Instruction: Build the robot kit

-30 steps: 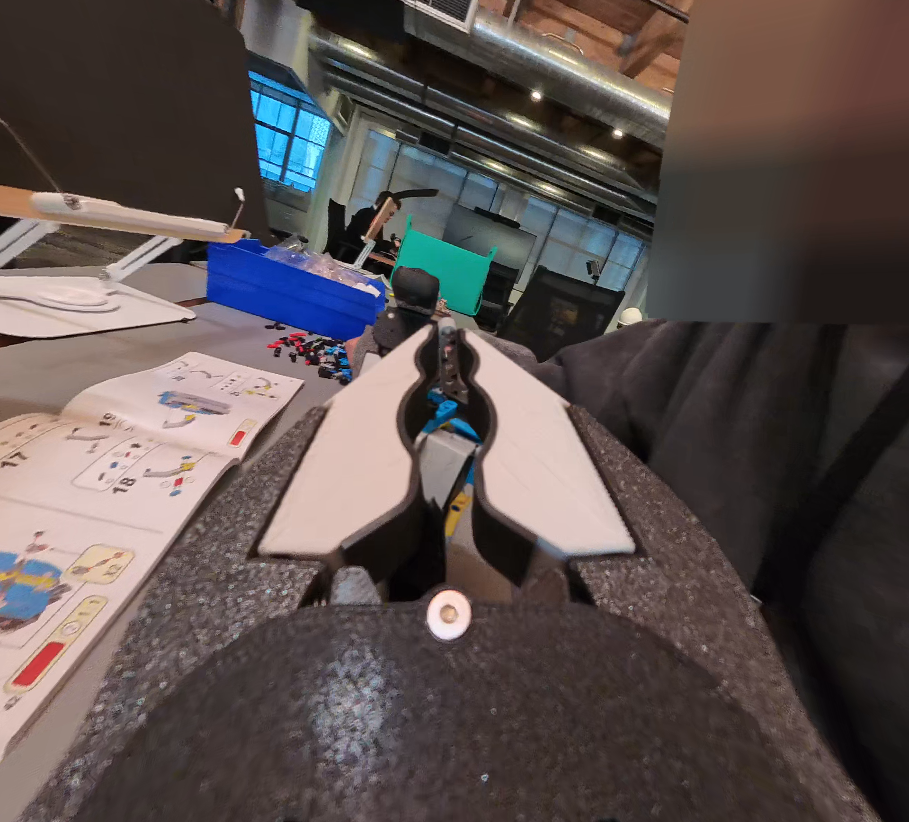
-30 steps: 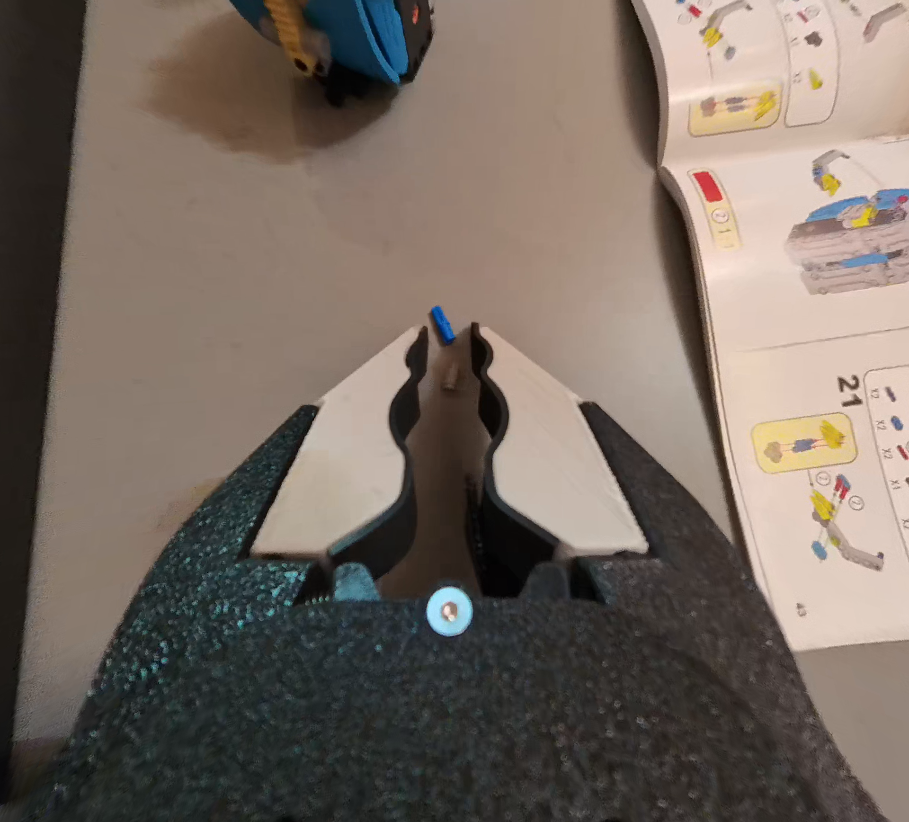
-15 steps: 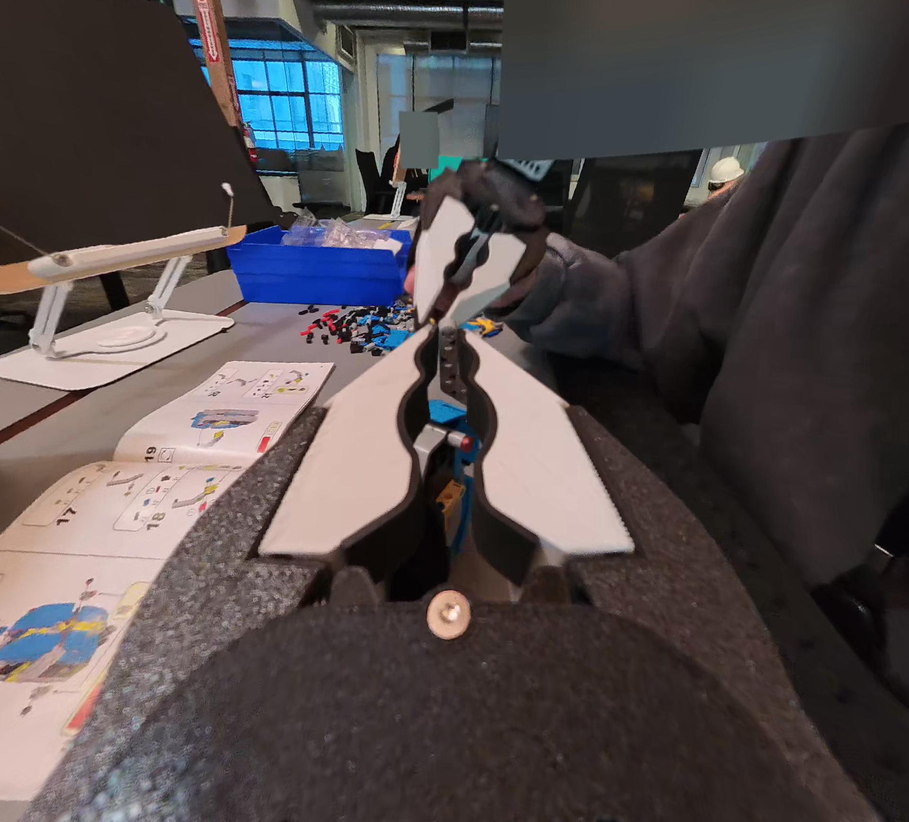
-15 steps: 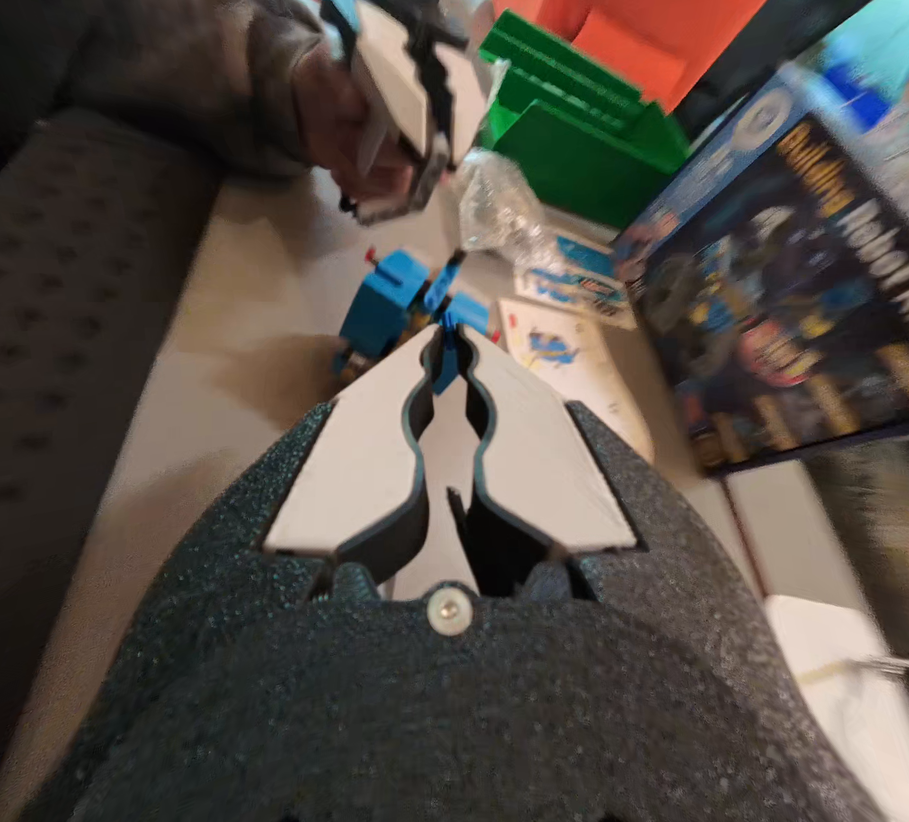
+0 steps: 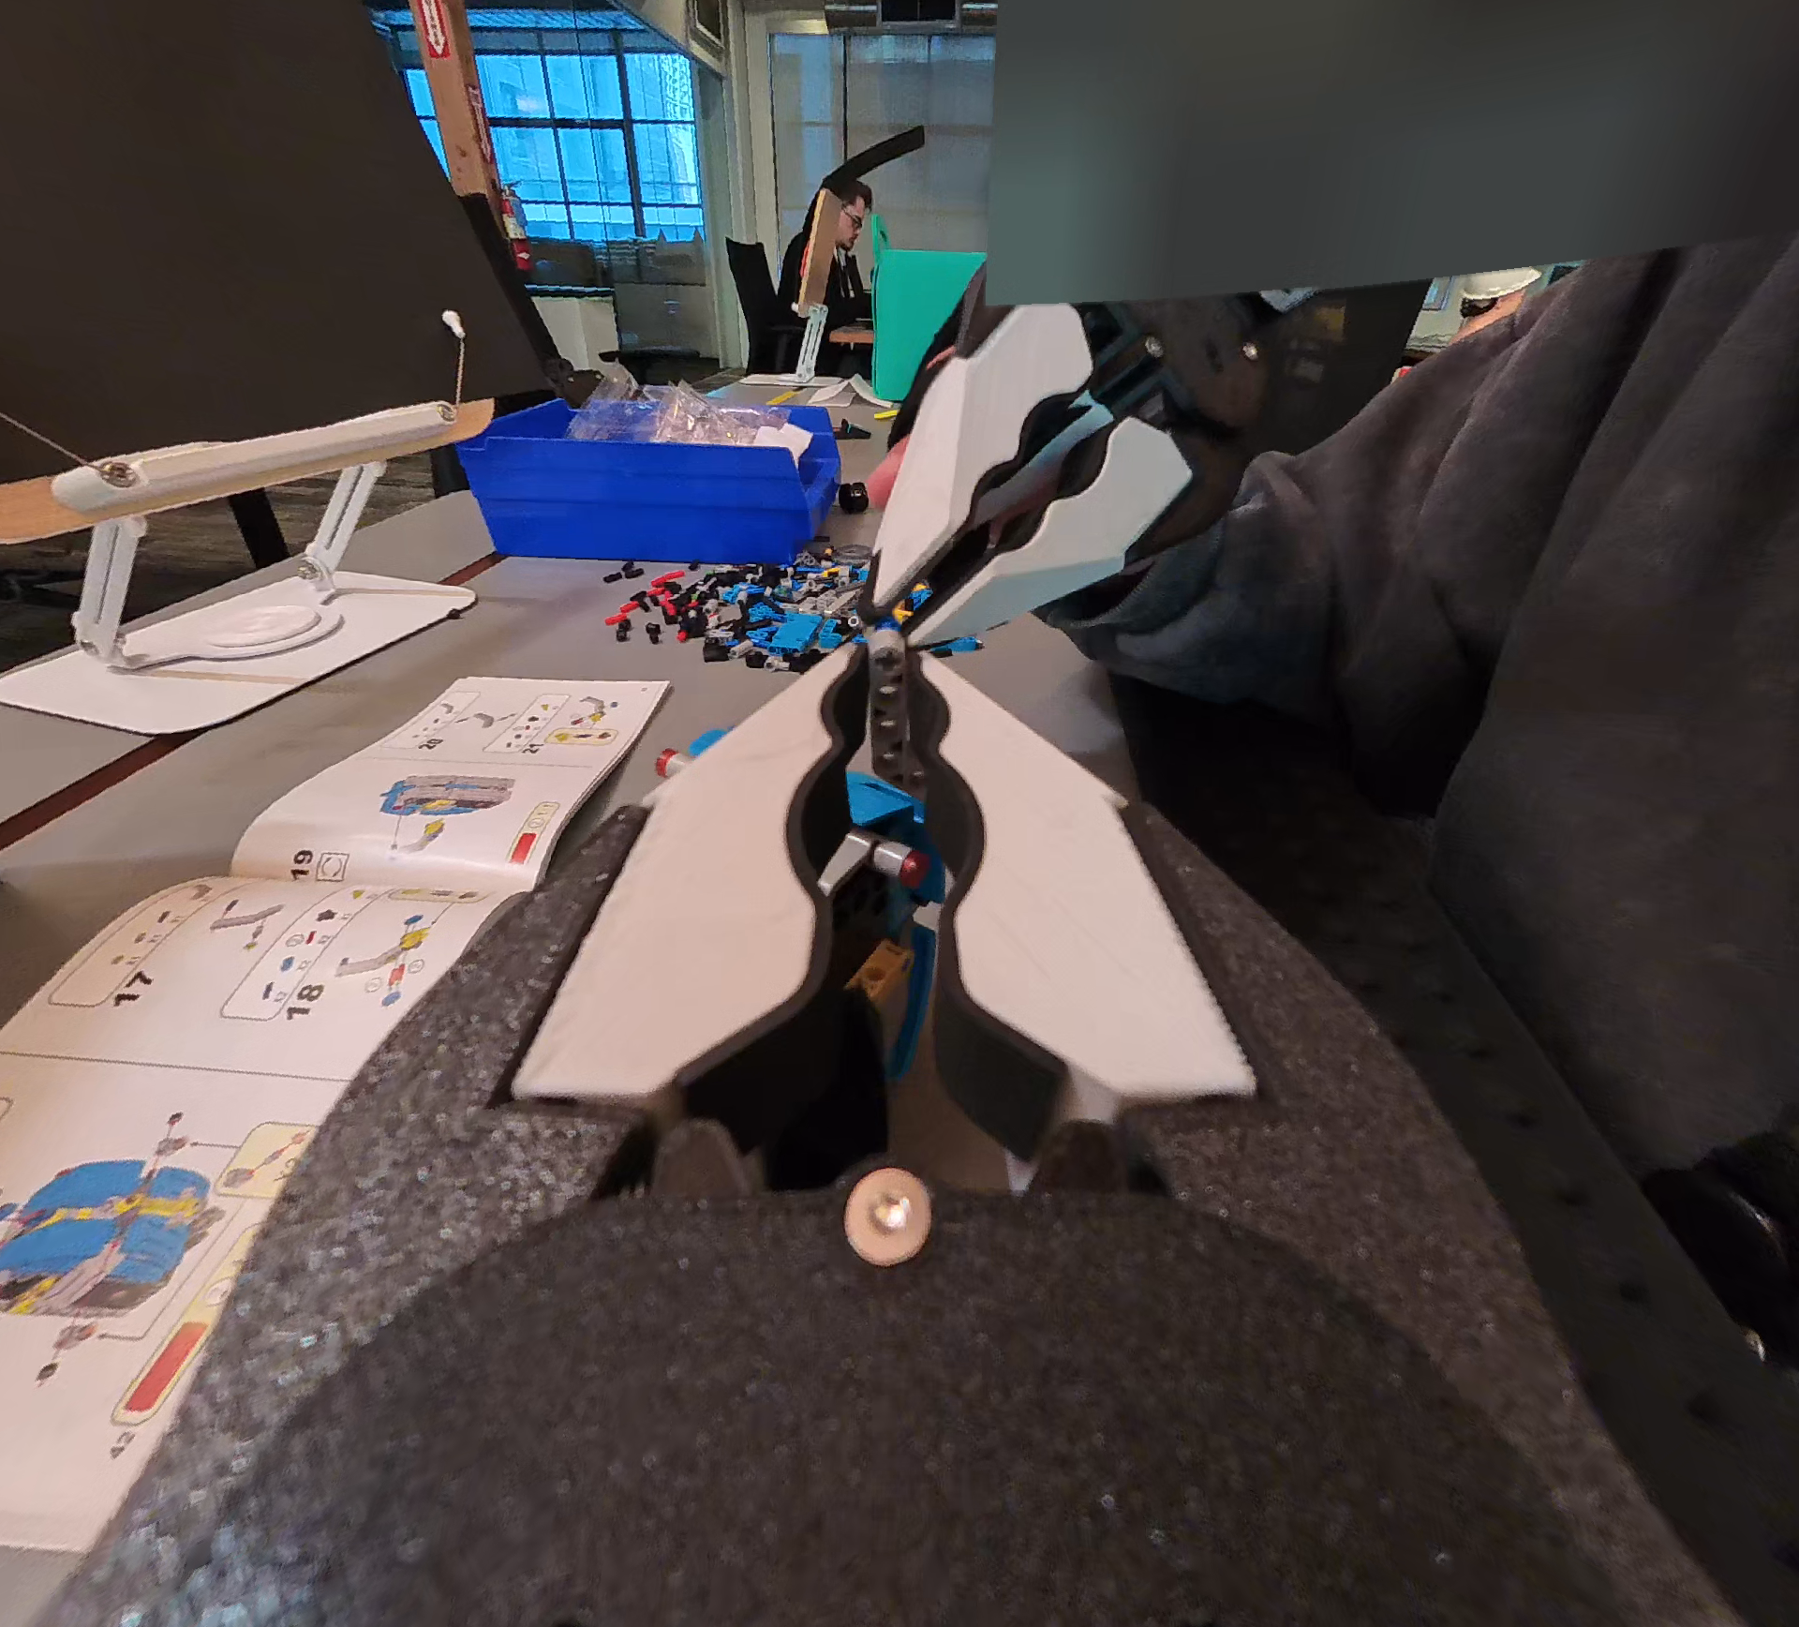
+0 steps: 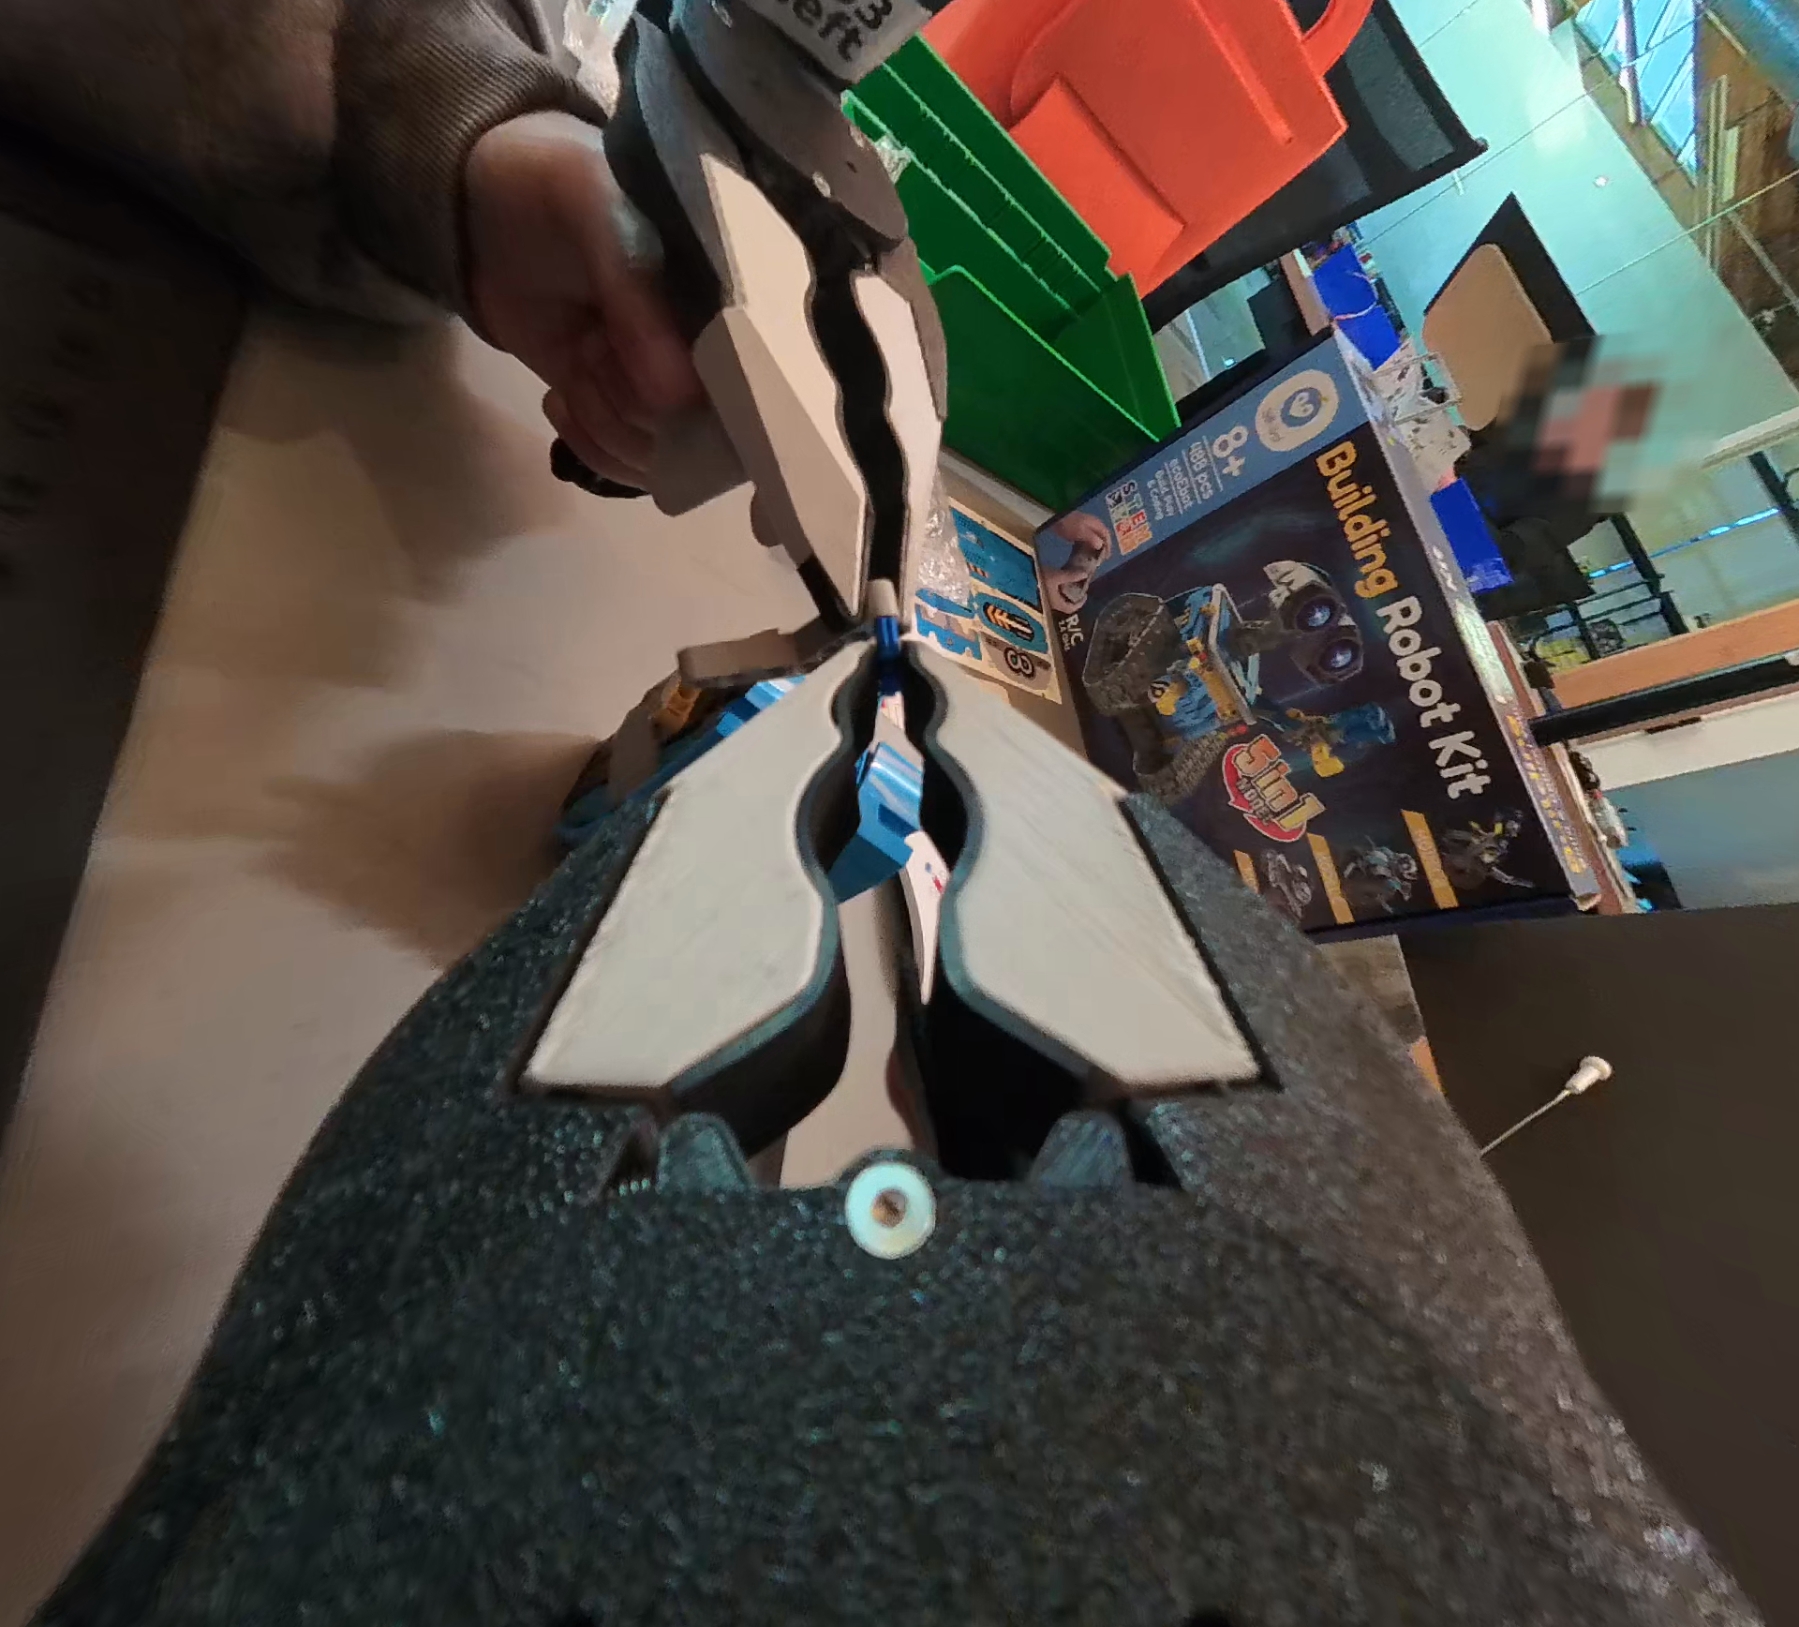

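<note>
Left gripper [image 5: 888, 684]: jaws nearly closed, clamped on a grey beam with holes [image 5: 888, 718] that stands up between the tips. The beam belongs to a blue brick model [image 5: 881, 811], partly hidden behind the fingers; a grey axle with a red end [image 5: 881, 855] shows in the gap.

Right gripper [image 6: 886, 655]: jaws drawn almost together, pinching a small blue pin [image 6: 886, 641] at the tips. In the left wrist view the right gripper's tips come down onto the top end of the beam, touching or just short of it; I cannot tell which. The right wrist view is motion-blurred.

State of the build, as a judgement: the pin looks lined up with the beam's top hole but not visibly seated. The model is only partly assembled.

Surroundings: an open instruction booklet [image 5: 321, 928] lies on the grey table [image 5: 545, 636] left of the left gripper. Farther back, a heap of loose small pieces [image 5: 769, 607] in front of a blue bin [image 5: 642, 490]. White stand [image 5: 234, 607] at far left. Kit box [image 6: 1295, 684], green folders [image 6: 1012, 295] and an orange one [image 6: 1158, 71] behind the model in the right wrist view.
</note>
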A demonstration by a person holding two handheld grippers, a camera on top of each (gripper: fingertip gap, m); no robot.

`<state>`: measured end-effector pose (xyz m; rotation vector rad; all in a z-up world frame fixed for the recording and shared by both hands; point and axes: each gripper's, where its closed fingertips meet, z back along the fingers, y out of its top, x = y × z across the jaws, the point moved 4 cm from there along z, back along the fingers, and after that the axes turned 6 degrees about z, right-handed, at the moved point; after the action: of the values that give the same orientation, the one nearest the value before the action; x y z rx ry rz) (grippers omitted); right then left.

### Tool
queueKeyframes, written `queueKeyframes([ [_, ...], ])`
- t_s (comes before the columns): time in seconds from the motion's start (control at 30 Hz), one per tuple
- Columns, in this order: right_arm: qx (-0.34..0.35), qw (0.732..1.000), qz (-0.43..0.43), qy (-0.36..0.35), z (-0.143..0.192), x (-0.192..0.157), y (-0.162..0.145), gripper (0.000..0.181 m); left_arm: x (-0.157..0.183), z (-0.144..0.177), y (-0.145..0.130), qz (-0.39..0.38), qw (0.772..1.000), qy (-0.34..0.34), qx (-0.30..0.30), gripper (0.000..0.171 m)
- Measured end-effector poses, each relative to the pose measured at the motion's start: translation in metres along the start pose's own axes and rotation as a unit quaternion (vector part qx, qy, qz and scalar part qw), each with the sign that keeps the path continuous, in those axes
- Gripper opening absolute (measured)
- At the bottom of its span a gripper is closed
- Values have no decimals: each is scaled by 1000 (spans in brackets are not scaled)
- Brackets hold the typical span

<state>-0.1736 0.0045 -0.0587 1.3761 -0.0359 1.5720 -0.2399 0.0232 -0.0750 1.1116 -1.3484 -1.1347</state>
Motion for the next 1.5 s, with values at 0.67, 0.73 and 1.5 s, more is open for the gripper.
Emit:
queueKeyframes([
  [0.67, -113, 976, 173, -63, -7, -10, 3, 2, -3, -2, -4, -5, 999, 27, -36, 5],
  [0.73, -107, 976, 182, -54, -5, -13, 4, 3, 0, -2, -5, -18, 998, 22, -51, 5],
  [1.5, 90, 981, -47, 163, 12, -34, 2, 3, 26, -9, -28, 47, 987, -118, -104, 6],
])
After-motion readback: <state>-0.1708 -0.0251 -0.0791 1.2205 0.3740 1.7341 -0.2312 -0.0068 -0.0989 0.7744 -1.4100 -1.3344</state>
